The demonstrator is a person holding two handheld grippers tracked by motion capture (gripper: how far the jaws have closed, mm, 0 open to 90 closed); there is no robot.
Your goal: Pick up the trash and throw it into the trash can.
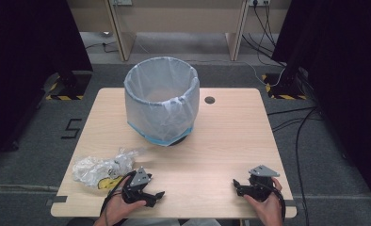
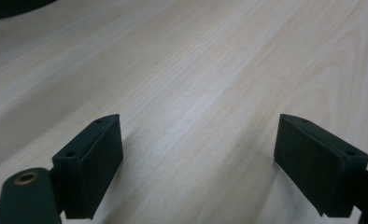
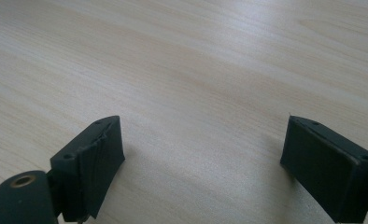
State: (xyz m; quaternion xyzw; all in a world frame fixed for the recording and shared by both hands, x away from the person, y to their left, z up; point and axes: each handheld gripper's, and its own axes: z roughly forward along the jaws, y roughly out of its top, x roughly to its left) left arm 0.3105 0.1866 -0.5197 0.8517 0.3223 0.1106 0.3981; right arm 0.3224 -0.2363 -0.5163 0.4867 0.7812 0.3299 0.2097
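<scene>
A round bin lined with a translucent white bag (image 1: 161, 100) stands at the back middle of the wooden table (image 1: 221, 141). A crumpled clear plastic bag (image 1: 99, 168) with something yellow inside lies at the front left. My left gripper (image 1: 157, 195) rests on the table just right of that bag, held by a hand, and points right. Its jaws (image 2: 198, 168) stand wide apart over bare wood. My right gripper (image 1: 236, 184) rests near the front right edge and points left. It (image 3: 201, 172) is open too, with nothing between its pads.
A small round hole (image 1: 209, 100) sits in the tabletop right of the bin. Cables (image 1: 292, 122) trail over the grey floor to the right. Black curtains hang at both sides, and a wooden desk frame (image 1: 174, 19) stands behind the table.
</scene>
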